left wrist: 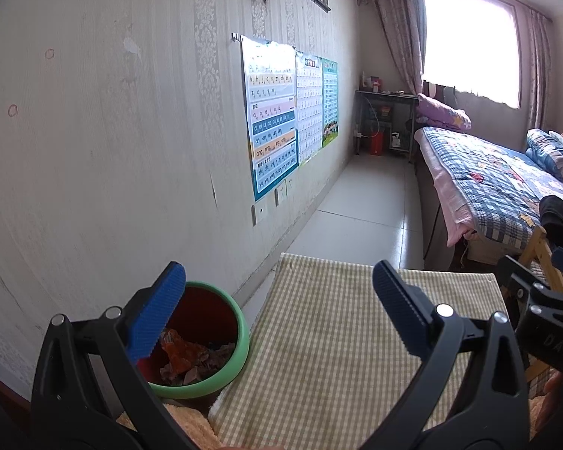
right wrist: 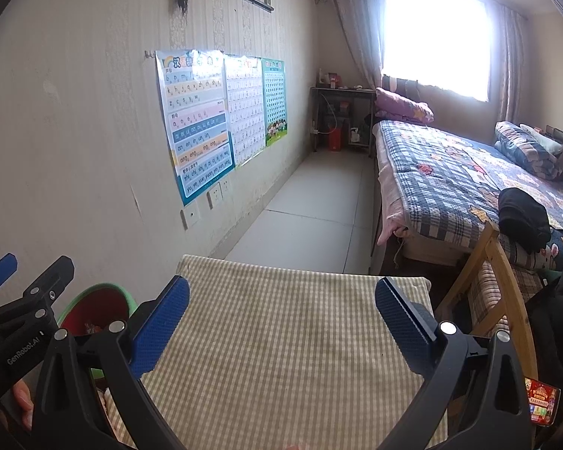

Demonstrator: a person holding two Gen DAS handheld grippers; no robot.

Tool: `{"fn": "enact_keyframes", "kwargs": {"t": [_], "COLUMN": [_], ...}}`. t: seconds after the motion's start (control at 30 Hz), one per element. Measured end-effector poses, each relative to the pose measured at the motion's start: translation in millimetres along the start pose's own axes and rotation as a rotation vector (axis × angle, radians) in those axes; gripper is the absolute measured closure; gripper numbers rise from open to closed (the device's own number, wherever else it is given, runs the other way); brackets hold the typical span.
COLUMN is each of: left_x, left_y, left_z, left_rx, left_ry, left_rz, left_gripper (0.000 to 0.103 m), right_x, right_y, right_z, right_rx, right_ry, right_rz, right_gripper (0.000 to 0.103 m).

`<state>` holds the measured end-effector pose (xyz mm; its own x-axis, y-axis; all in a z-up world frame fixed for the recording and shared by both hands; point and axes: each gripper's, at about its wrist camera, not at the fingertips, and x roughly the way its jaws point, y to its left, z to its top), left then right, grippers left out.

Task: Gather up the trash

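Trash bin (left wrist: 202, 337), green rim w/ red inside, sits on floor by the wall, just left of the checked cloth (left wrist: 337, 337) & touching its edge; crumpled wrappers (left wrist: 191, 360) lie in its bottom. No loose trash visible on the cloth in either view. Left gripper (left wrist: 277, 311) is nearer: bin is below-left, partly behind its left finger, jaws spread wide, nothing held. Right gripper (right wrist: 281, 318) hovers over cloth centre, also spread & empty; bin is well to its left, past the left gripper. Probably collecting is done, or next piece is out of view.
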<state>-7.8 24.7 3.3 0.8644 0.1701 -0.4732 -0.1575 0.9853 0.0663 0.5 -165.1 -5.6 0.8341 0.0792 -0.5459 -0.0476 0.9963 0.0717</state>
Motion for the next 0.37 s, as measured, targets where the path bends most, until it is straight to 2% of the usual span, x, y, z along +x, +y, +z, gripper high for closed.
{"fn": "enact_keyframes", "kwargs": {"t": [0.13,0.27,0.37], "left_x": [1,11,23], "left_y": [-1,7,23], "left_z": [-3,-5,-14], "left_rx": [0.004,-0.026,-0.061], "left_ry": [0.001,0.035,0.05], "left_rz": [-0.002,-0.018,-0.005], "left_gripper": [0.005,0.005,0.005], "right_x": [3,12,35], "right_y": [0,-4,-17], "right_z": [-1,-7,-25], "right_rx": [0.005,0.016,0.036], "right_ry": [0.012,0.033,0.067], "right_rz": [-0.002,0.0,-0.001], "right_gripper": [0.007,0.007,0.007]}}
